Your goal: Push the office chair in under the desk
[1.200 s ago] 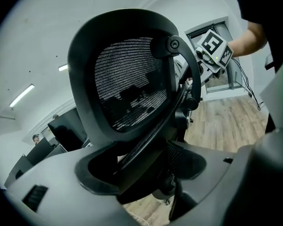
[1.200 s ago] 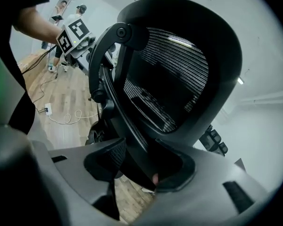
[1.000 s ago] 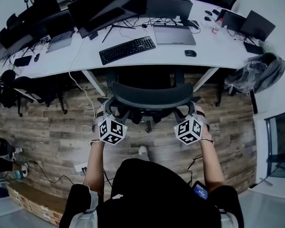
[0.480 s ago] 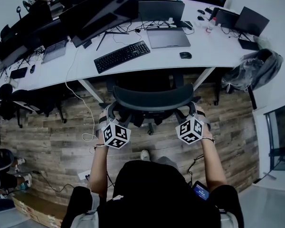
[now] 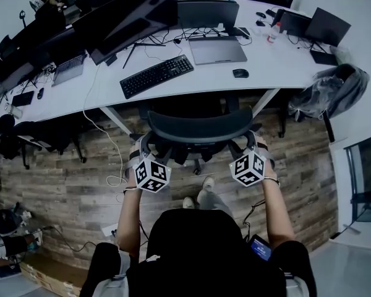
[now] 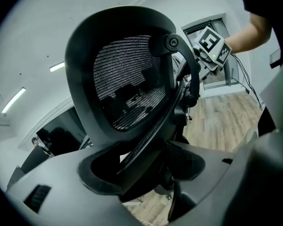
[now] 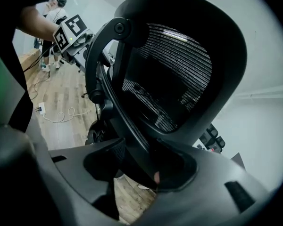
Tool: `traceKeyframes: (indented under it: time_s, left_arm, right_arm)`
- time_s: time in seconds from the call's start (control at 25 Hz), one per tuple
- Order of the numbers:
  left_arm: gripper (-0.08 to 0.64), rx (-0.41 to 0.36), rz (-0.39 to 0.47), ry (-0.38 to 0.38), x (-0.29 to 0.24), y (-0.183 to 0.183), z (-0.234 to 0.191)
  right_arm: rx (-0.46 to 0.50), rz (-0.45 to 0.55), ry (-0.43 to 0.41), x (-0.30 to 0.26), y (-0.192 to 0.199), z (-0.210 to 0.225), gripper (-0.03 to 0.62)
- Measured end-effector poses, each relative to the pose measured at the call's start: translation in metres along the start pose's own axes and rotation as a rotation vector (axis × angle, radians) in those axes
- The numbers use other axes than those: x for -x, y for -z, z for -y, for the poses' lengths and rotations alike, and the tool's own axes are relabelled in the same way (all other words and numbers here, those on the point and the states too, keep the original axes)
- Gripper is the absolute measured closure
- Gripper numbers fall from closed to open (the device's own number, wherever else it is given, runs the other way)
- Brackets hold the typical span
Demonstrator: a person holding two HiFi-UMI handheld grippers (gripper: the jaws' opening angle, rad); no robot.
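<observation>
A black mesh-backed office chair [image 5: 198,129] stands in front of the white desk [image 5: 278,64], its seat partly under the desk's edge. My left gripper [image 5: 142,150] is shut on the left side of the backrest frame, and my right gripper [image 5: 252,146] is shut on the right side. In the left gripper view the frame [image 6: 146,140] runs between the jaws, below the mesh [image 6: 127,79]. In the right gripper view the frame [image 7: 132,135] likewise passes between the jaws. Each gripper view shows the other gripper's marker cube beyond the chair.
On the desk lie a keyboard [image 5: 157,76], a laptop [image 5: 219,49] and a mouse [image 5: 238,73], with monitors [image 5: 133,17] behind. Slanted desk legs [image 5: 120,119] flank the chair. A grey bag [image 5: 331,94] sits at the right, a cable [image 5: 108,166] lies on the wooden floor.
Both grippers and the chair have edged forward toward the desk. The person's shoe has stepped forward behind the chair. The grips on the backrest look the same.
</observation>
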State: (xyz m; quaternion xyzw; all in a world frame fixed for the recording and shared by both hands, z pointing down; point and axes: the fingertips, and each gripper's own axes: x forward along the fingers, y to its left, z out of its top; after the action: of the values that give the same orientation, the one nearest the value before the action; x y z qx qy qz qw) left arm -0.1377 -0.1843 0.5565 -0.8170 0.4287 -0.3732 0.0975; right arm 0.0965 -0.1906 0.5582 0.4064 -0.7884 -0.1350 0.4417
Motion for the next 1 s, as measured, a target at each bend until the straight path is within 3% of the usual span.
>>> traceKeyframes:
  time_s: [1.0]
  left_arm:
    - [0.262,-0.010,-0.033,-0.011,-0.094,-0.043,-0.037]
  right_arm:
    - [0.044,0.058,-0.071,-0.067,0.018,0.088,0.390]
